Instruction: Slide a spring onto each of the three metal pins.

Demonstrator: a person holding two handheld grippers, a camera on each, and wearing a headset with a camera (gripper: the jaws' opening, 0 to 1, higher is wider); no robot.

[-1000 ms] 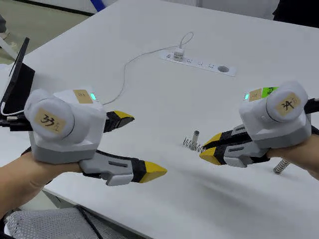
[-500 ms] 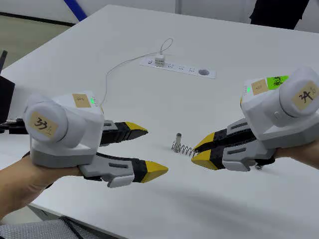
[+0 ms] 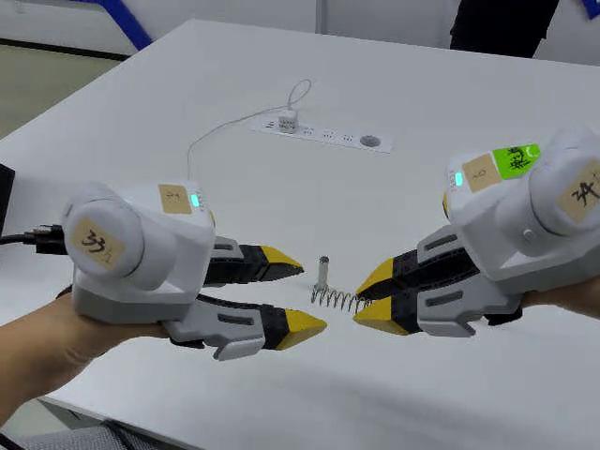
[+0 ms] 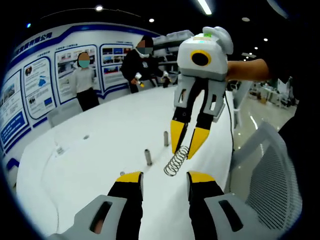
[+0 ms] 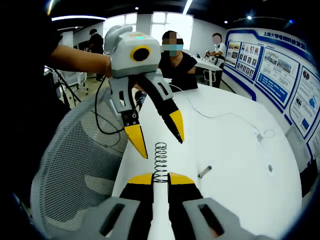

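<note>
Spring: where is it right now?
Head view, centre: the spring is pinched at one end by the right gripper, free end pointing at the open left gripper, beside an upright pin.

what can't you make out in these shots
Spring: its held end is hidden between the right gripper jaws in the right gripper view.
Third pin: in the left gripper view two pins stand clear; a small stub by the left gripper jaw tip is too small to name.
Table behind the right gripper body, head view: covered by it.
</note>
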